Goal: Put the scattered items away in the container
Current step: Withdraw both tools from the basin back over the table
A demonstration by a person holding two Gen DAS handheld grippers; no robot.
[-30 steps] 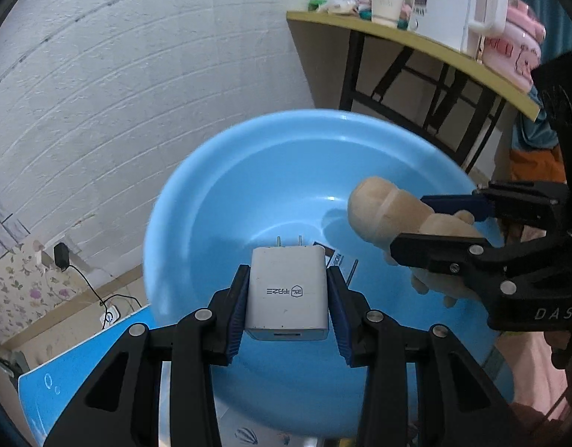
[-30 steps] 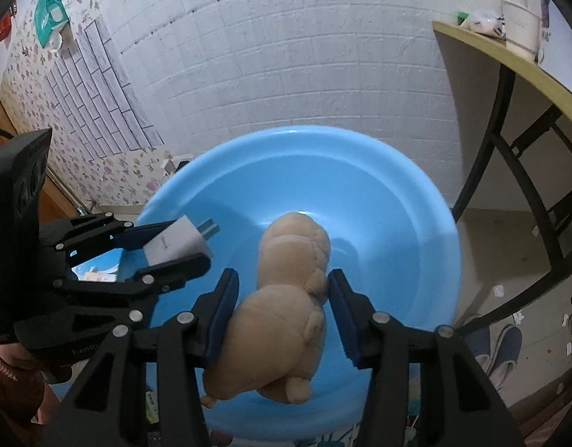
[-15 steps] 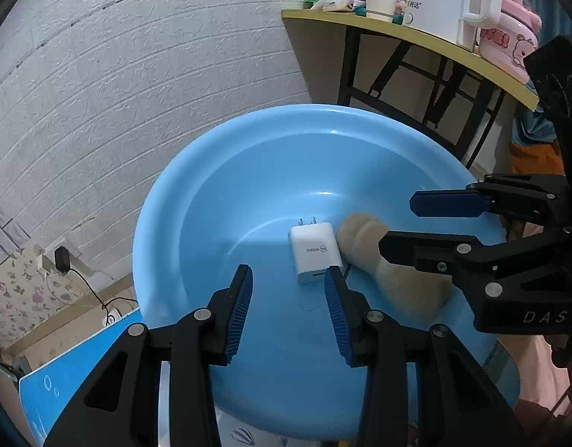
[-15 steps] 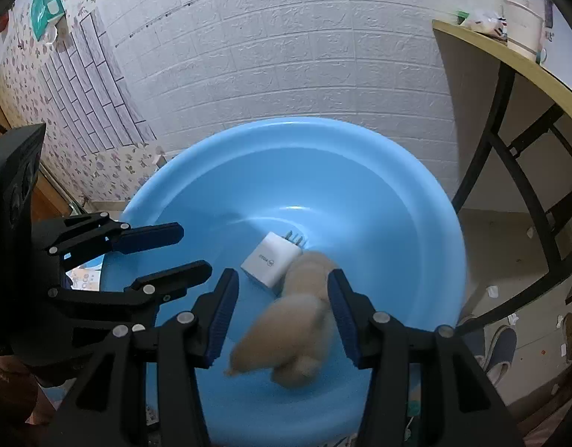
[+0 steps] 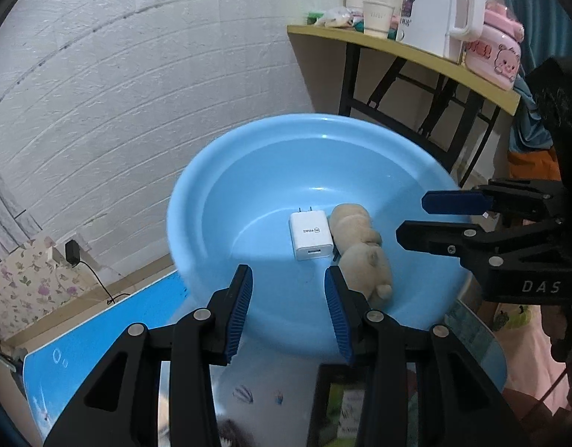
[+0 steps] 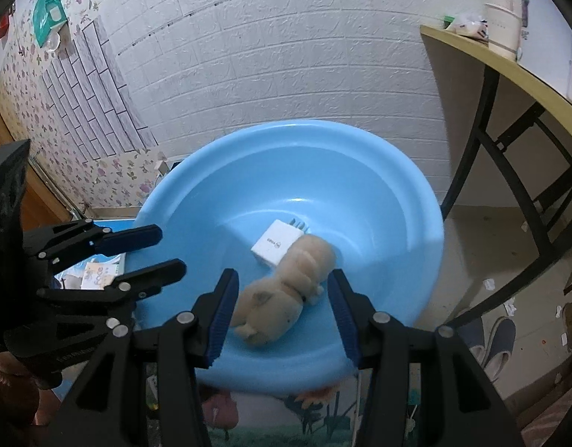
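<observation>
A round blue basin (image 5: 196, 186) (image 6: 167, 190) holds a white wall charger (image 5: 310, 236) (image 6: 276, 242) lying flat on its bottom. A tan plush toy (image 5: 360, 257) (image 6: 282, 294) lies touching the charger's side. My left gripper (image 5: 288, 275) (image 6: 170, 249) hovers over the basin's near rim, open, with nothing between its blue pads. Beside it, my right gripper (image 6: 282, 279) (image 5: 412, 216) is also open and empty, above and short of the plush toy.
The basin rests on a blue picture-printed tabletop (image 5: 99, 327) close to a white brick-pattern wall. A yellow side table (image 5: 416, 56) with black legs carries a kettle (image 5: 435, 7), cups and a pink container. Printed packets (image 6: 99, 272) lie left of the basin; slippers (image 6: 498, 339) sit on the floor.
The left gripper let go of the charger and the right let go of the plush; both now lie in the basin. Both grippers have drawn back and slightly up from it.
</observation>
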